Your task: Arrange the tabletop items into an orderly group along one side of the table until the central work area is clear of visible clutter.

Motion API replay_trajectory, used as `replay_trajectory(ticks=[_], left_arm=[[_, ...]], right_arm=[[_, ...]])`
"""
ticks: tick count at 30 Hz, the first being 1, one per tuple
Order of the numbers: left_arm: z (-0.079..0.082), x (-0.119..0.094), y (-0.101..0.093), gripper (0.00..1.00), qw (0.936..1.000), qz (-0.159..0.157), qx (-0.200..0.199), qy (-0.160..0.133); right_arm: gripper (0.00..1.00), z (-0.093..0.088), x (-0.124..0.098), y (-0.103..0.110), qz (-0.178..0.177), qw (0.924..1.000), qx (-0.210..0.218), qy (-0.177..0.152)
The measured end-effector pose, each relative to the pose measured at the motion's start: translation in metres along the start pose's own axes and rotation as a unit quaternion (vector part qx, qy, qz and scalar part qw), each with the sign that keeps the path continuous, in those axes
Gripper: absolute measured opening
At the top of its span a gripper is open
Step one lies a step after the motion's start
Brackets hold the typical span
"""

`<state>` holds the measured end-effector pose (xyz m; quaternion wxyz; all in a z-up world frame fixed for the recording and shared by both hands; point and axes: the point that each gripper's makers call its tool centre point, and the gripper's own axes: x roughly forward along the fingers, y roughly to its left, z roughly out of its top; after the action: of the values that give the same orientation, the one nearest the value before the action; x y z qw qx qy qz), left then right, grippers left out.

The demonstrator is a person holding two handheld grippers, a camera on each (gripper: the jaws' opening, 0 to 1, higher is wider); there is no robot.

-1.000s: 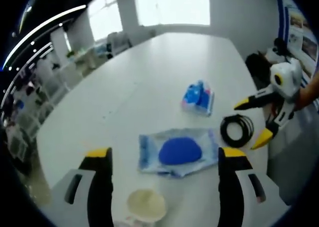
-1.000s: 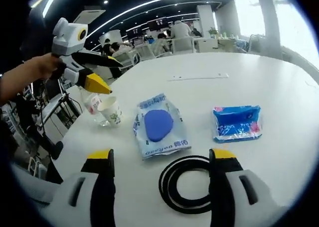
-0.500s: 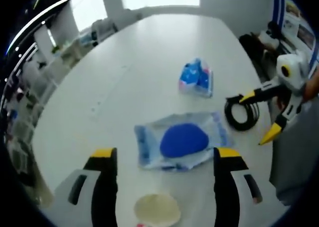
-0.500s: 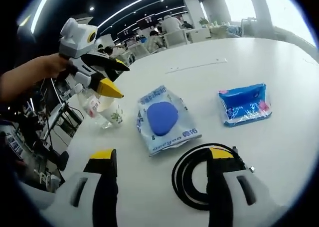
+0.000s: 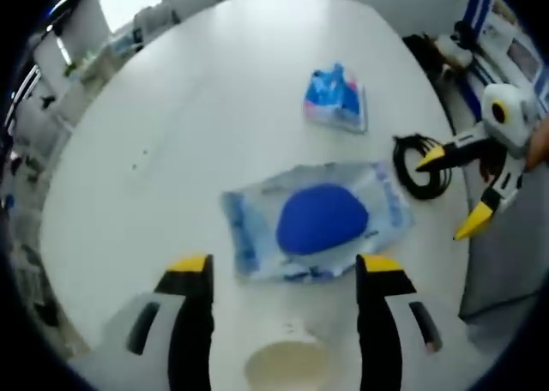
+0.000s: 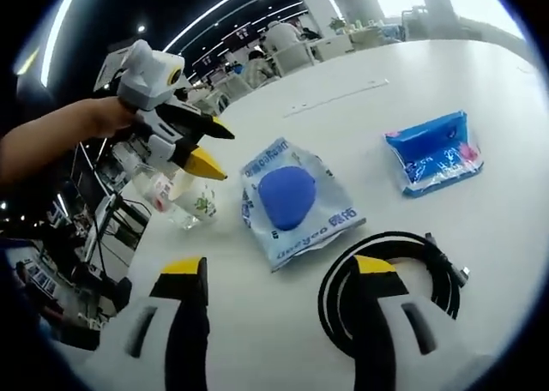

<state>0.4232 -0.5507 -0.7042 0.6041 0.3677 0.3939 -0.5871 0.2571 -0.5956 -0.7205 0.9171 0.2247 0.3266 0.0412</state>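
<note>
— What is biggest in front of you?

— The white table [image 5: 214, 82], smooth and rounded at its far end. On it, from large to small: a flat, clear, crinkled plastic pouch [image 5: 316, 228] with a blue oval pad inside, lying near the middle just ahead of my left claw [image 5: 281, 279]; a black cable [image 6: 390, 275] wound in a round coil; a small blue wrapped tissue pack [image 5: 336, 99], soft and rectangular, farther out; and a paper cup [image 5: 286, 367] seen from above, its pale round mouth between my left jaws.

— And your claws?

— Both stand spread wide and grip nothing. The left jaws, black with yellow tips, straddle the cup's rim without clear contact; I cannot tell if they touch it. In the right gripper view that left claw hangs above the cup [image 6: 196, 204], which is printed and stands by a clear plastic cup [image 6: 159, 194] at the table's edge. My right claw [image 6: 279, 275] has its right jaw over the near side of the coil; whether it touches is unclear. In the left gripper view it shows beside the coil [image 5: 422, 164], one yellow tip above the loop.
</note>
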Motion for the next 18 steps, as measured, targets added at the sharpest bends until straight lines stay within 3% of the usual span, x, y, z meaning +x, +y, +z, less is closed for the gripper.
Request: replay_trajectory(ticks=[10, 14, 18], left_arm=[[-0.004, 0.009, 0.014, 0.55, 0.9988, -0.022, -0.044, 0.003], [-0.009, 0.012, 0.017, 0.48, 0.998, -0.027, -0.055, 0.014], [-0.014, 0.016, 0.021, 0.47, 0.9976, -0.026, -0.06, 0.024]], right_arm=[[0.6, -0.007, 0.014, -0.001, 0.001, 0.9992, 0.038, 0.012], [0.54, -0.008, 0.018, 0.0, 0.001, 0.9991, 0.042, 0.009], [0.52, -0.008, 0.023, 0.0, -0.001, 0.9981, 0.061, 0.008]])
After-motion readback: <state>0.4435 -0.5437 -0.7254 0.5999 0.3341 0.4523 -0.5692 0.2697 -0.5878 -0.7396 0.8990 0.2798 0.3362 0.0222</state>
